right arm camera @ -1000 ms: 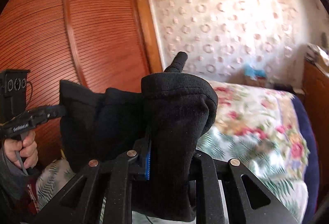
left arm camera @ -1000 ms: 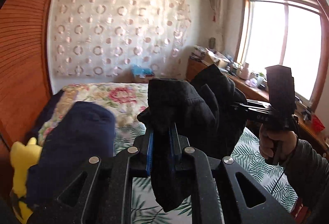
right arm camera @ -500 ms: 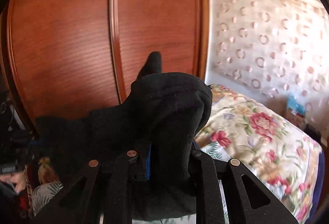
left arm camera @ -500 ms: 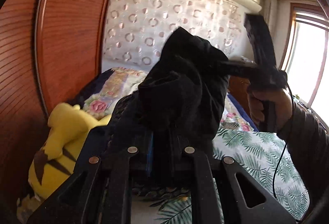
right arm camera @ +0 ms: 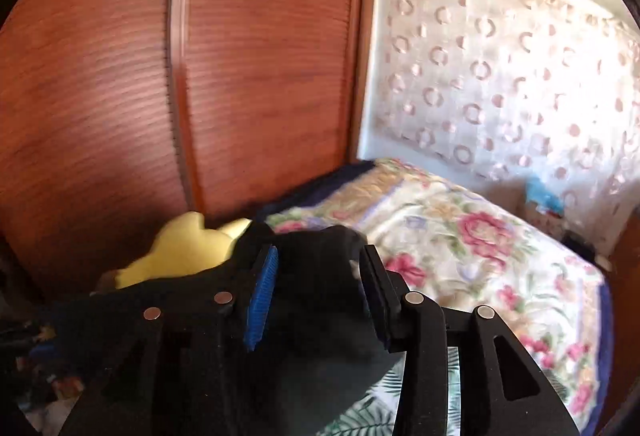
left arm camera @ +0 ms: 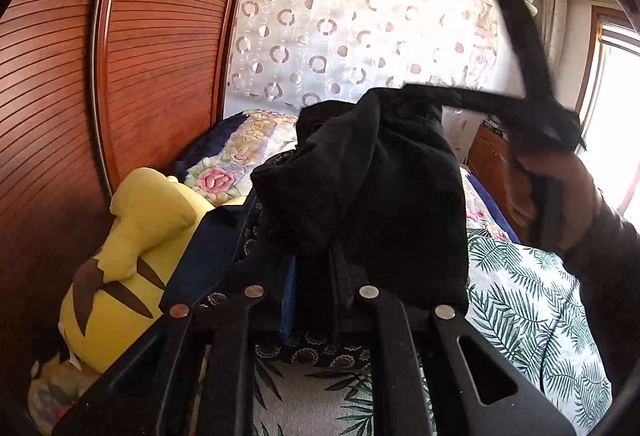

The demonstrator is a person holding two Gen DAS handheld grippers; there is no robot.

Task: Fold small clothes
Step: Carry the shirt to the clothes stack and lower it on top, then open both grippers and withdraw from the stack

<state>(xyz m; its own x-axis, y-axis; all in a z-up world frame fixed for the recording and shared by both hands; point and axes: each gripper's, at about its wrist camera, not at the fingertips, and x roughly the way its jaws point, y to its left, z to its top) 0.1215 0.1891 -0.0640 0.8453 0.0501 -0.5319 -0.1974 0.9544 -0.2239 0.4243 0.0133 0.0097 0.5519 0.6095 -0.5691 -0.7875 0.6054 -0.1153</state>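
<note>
A black garment [left arm camera: 360, 195] is bunched over my left gripper [left arm camera: 314, 264], which is shut on its lower fold. The cloth's top edge runs up to the right, where a hand [left arm camera: 556, 195] holds the other gripper. In the right wrist view my right gripper [right arm camera: 320, 276] has its jaws opening. The blue pad [right arm camera: 262, 296] and the opposite finger stand well apart. The same black garment [right arm camera: 316, 316] lies slack between them and sags below. Neither pad presses on it.
A yellow plush toy [left arm camera: 132, 256] lies by the wooden wardrobe [left arm camera: 152, 55] on the left. A navy cloth [left arm camera: 208, 260] and a dark patterned cloth [left arm camera: 320, 352] lie under the left gripper. The bed has a leaf-print sheet [left arm camera: 520, 316] and a floral quilt [right arm camera: 480, 236].
Both grippers swung left toward the wardrobe and sank toward the bed. The right gripper's jaws parted, and the black garment that stood pinched between them slumped down.
</note>
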